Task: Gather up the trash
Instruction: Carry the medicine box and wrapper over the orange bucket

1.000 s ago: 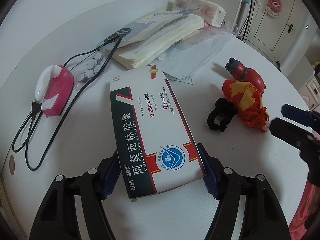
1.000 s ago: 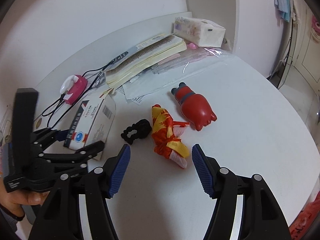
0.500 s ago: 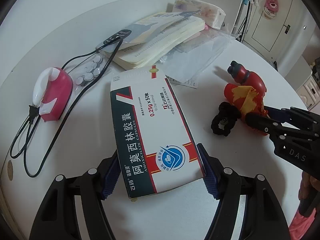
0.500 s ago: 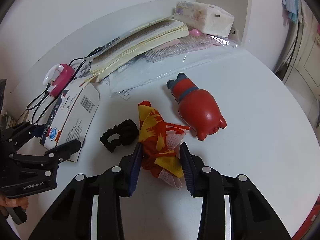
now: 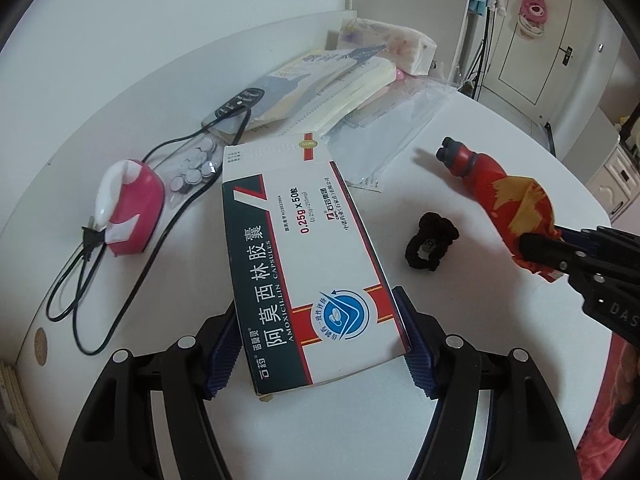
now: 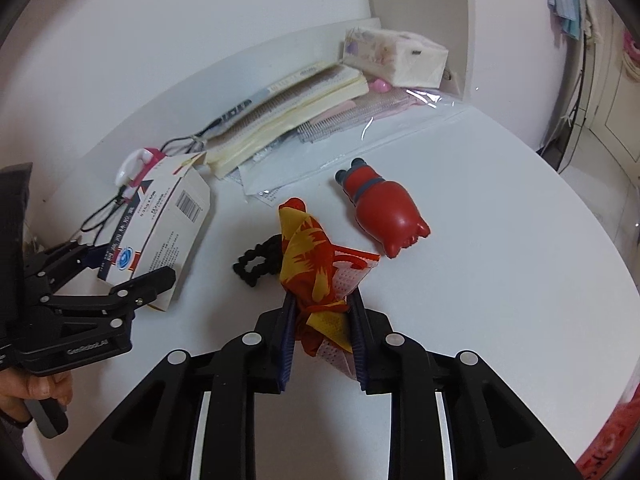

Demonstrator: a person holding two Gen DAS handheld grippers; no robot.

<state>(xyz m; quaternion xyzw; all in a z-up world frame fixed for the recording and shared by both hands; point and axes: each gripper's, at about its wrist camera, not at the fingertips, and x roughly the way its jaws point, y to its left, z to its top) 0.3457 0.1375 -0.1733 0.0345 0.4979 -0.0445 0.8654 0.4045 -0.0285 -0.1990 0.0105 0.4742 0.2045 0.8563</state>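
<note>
My left gripper (image 5: 320, 336) is shut on a white, dark green and red medicine box (image 5: 296, 256) and holds it above the white table; it also shows in the right wrist view (image 6: 160, 220). My right gripper (image 6: 322, 320) is shut on a crumpled red and yellow wrapper (image 6: 312, 256), lifted off the table. The wrapper (image 5: 520, 208) and the right gripper's fingers (image 5: 548, 248) show at the right of the left wrist view.
A black hair tie (image 6: 256, 260) and a red pig toy (image 6: 384, 212) lie on the round white table (image 6: 500, 260). Behind are stacked books (image 6: 288, 116), a plastic sleeve (image 6: 360, 148), a tissue pack (image 6: 396, 56), and a pink charger with black cable (image 5: 128, 204).
My right gripper closed on the wrapper and lifted it off the table. The left gripper kept its hold on the box and rose slightly.
</note>
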